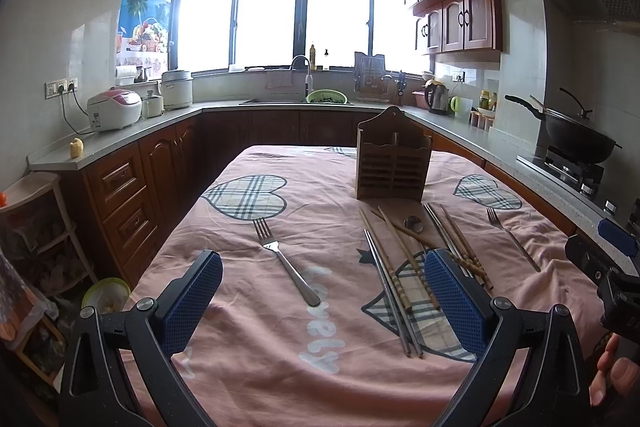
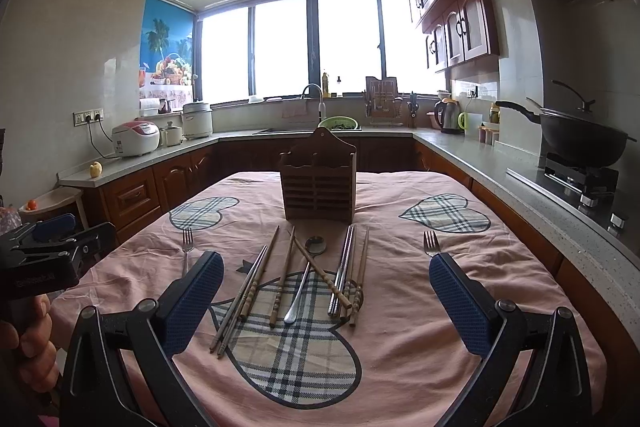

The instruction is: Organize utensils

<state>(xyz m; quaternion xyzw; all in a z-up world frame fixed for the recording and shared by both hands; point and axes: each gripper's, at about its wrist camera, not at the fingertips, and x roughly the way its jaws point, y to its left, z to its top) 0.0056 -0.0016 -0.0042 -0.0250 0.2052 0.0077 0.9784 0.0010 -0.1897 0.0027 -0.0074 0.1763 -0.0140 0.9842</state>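
Left gripper [image 1: 322, 301] spread wide, empty, above a fork [image 1: 285, 259]. Right gripper [image 2: 326, 303] likewise spread, empty, over chopsticks [image 2: 248, 291] and spoon [image 2: 306, 277] on the pink-clothed counter [image 2: 420, 339]. Wooden utensil holder [image 2: 319, 183] upright at 12 o'clock beyond them; second fork [image 2: 431, 245] at 2 o'clock.

Both grippers are built alike: the left gripper [image 1: 324, 301] and right gripper [image 2: 326, 301] are formed of black frames, silver bolts and blue dimpled pads [image 2: 192, 301].
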